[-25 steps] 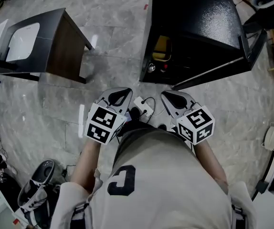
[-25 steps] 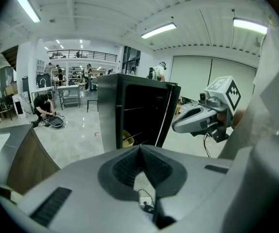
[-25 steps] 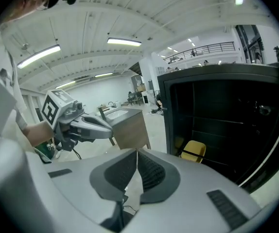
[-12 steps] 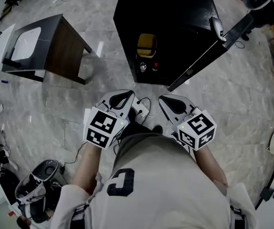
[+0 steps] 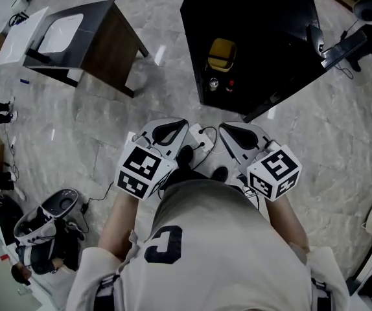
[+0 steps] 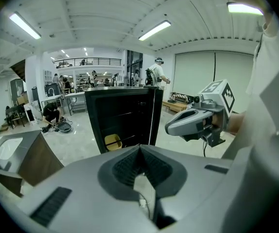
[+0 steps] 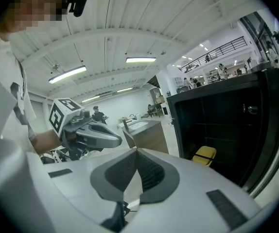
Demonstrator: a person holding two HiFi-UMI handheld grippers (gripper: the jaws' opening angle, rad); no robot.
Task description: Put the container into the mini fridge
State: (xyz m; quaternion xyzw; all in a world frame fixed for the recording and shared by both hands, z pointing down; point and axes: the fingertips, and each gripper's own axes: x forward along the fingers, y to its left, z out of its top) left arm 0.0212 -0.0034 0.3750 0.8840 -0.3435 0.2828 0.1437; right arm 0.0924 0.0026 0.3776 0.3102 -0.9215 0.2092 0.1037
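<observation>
The person is standing on the grey stone floor [image 5: 76, 128], holding both grippers close in front of the body and pointing them toward the mini fridge [image 5: 257, 11]. The left gripper [image 5: 173, 124] is keeping its jaws pressed together with nothing between them, and the right gripper [image 5: 235, 129] is doing the same, jaws closed and empty. The two are sitting side by side, near each other but apart.

The fridge is black and is standing with its door [image 5: 290, 89] swung open to the right in the head view. The yellow container [image 5: 221, 54] is resting inside the fridge, low down on the left side of the opening, well apart from both grippers.

A dark table [image 5: 108, 44] carrying a white basin [image 5: 59, 34] is standing off to the left of the fridge.
</observation>
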